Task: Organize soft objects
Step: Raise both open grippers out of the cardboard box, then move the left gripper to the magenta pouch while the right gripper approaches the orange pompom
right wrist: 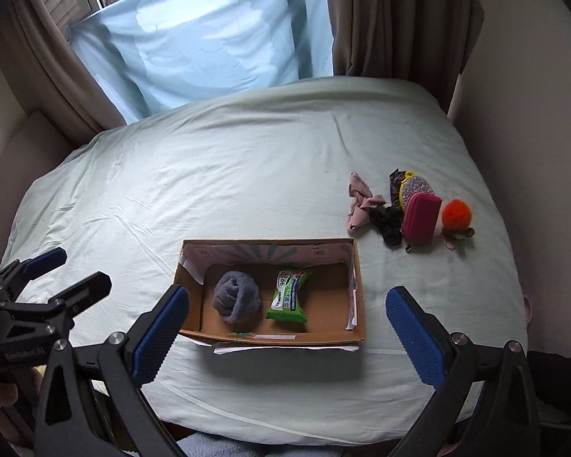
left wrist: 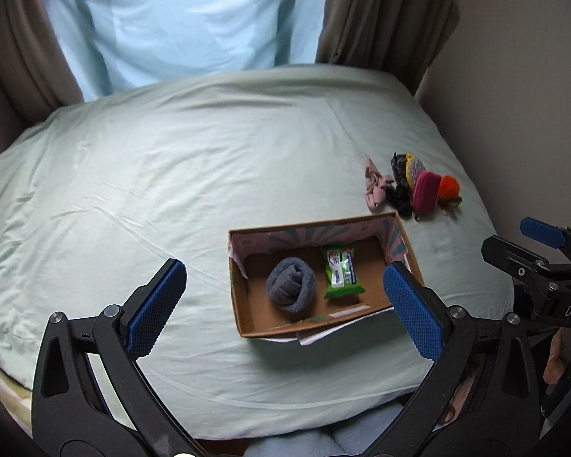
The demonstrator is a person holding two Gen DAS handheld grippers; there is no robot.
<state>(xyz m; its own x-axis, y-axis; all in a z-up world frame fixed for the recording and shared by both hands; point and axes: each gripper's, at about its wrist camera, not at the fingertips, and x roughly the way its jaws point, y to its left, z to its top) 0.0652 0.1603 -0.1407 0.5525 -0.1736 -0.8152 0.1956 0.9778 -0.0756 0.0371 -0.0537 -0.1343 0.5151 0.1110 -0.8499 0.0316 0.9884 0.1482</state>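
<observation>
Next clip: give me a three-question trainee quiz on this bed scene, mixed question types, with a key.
1. True or false: the grey rolled towel lies inside the cardboard box.
2. Which item is next to the towel in the box? A) green wipes pack B) orange pom-pom C) pink pouch
3. Fill in: both the left tongs and the right tongs are ____ and hold nothing.

Key: 1 true; 2 A; 3 open.
</observation>
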